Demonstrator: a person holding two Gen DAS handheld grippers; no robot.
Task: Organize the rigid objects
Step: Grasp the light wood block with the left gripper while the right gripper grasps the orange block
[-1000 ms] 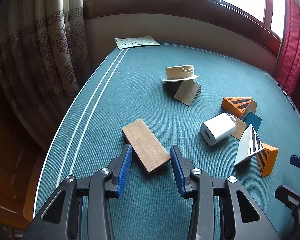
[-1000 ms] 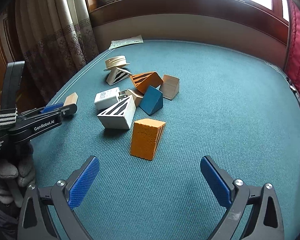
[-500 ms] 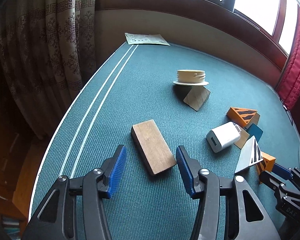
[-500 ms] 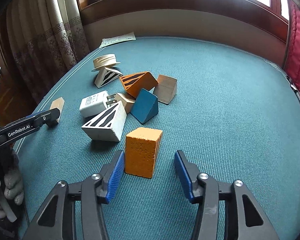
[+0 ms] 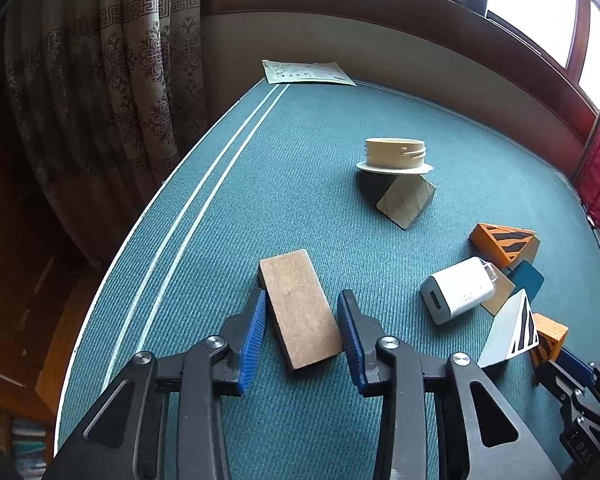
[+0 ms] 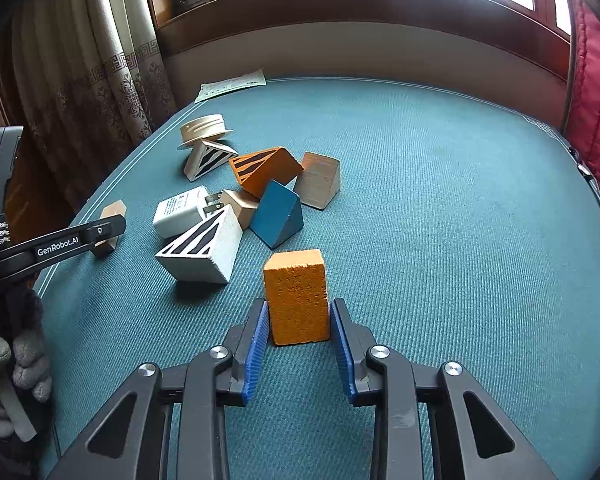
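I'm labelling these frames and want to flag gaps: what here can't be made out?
- Paper sheet, both views: print too small to read.
- White charger, right view: label text too small.
- Orange striped wedge, left view: mostly hidden behind the white striped wedge.
- Plain wood piece, right view: shape hidden among the surrounding blocks.

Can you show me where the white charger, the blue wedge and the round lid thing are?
white charger (image 6: 178, 213), right wrist view, on its printed top face.
blue wedge (image 6: 278, 216), right wrist view, on its sloping blue face.
round lid (image 5: 395, 153), left wrist view, on its threaded side wall.
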